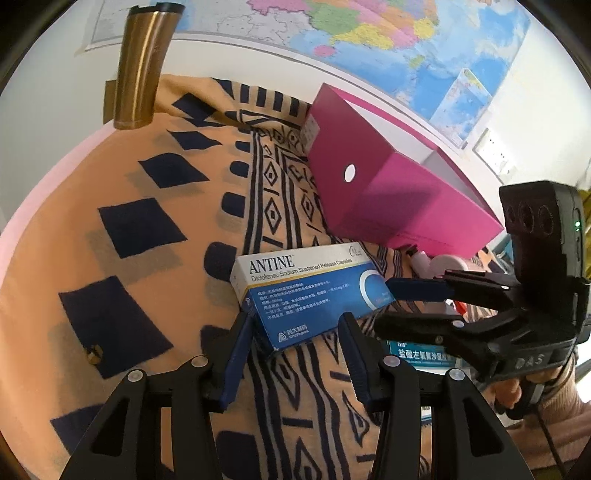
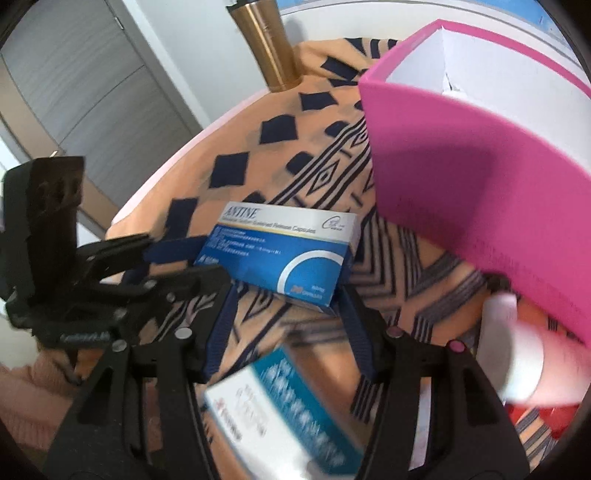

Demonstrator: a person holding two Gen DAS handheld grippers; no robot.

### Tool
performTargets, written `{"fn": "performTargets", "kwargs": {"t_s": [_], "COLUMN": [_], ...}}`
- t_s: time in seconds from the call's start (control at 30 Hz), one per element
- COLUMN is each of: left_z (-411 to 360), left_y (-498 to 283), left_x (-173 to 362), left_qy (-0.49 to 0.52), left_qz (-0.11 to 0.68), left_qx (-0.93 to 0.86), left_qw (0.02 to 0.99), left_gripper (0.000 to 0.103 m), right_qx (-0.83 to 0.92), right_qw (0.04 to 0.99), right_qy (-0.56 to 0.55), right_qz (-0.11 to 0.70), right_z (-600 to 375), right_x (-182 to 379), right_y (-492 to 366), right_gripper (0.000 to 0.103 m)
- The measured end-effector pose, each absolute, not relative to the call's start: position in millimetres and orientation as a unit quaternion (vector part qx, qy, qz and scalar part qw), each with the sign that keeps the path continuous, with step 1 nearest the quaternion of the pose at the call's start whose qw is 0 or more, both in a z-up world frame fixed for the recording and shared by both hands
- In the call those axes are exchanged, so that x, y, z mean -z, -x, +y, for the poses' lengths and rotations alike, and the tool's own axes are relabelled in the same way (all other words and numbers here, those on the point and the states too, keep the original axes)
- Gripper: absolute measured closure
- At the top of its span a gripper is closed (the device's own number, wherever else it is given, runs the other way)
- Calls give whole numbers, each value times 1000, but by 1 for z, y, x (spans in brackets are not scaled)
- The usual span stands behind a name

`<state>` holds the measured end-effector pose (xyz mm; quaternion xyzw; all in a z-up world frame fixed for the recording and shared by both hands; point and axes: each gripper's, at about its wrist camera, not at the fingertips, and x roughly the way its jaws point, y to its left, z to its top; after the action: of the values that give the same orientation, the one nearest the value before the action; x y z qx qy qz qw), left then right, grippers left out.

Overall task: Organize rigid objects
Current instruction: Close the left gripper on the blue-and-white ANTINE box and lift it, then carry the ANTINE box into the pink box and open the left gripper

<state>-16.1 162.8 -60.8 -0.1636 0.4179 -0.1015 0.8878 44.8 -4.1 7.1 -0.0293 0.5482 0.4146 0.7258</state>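
Observation:
A blue and white ANTINE medicine box (image 1: 306, 291) lies on the patterned orange cloth (image 1: 129, 221); it also shows in the right wrist view (image 2: 288, 251). My left gripper (image 1: 295, 325) is open, its fingers on either side of the box's near end. My right gripper (image 2: 288, 295) is open at the box's other end; in the left wrist view (image 1: 384, 302) it comes in from the right, one finger lying on the box. A teal and white medicine box (image 2: 280, 402) lies under the right gripper. An open pink box (image 1: 384, 184) stands behind.
A gold tumbler (image 1: 142, 66) stands at the table's far edge; it also shows in the right wrist view (image 2: 273, 44). A white and pink bottle (image 2: 524, 358) lies by the pink box (image 2: 480, 177). A map (image 1: 369, 33) hangs on the wall.

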Motion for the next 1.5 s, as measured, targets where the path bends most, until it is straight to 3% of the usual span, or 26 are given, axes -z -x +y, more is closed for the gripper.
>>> {"fn": "performTargets", "kwargs": {"t_s": [0.2,0.27,0.43,1.17,1.5], "left_z": [167,167,165,98,73], "left_y": [12,13,15,-14,-62], "left_x": [61,60,54,-49,-68], "left_qy": [177,170,161,102,73], "left_qz": [421,422,421,340,339], "left_qx": [94,89,84,156,160], "left_qw": [884,886,889,922,924], "left_gripper": [63,64,65,62,61], "right_qx": [-396,-395,-394,-385,-361], "right_qw": [736,734,739,820,836], "right_qy": [12,16,16,-8,-35], "right_qz": [549,552,546,424,413], "right_z": [-2,2,2,-79,-105], "right_x": [-4,-1,-5,-113,-120], "right_y": [-62,-65,-63,-51,-92], "right_gripper": [44,53,58,58,58]}}
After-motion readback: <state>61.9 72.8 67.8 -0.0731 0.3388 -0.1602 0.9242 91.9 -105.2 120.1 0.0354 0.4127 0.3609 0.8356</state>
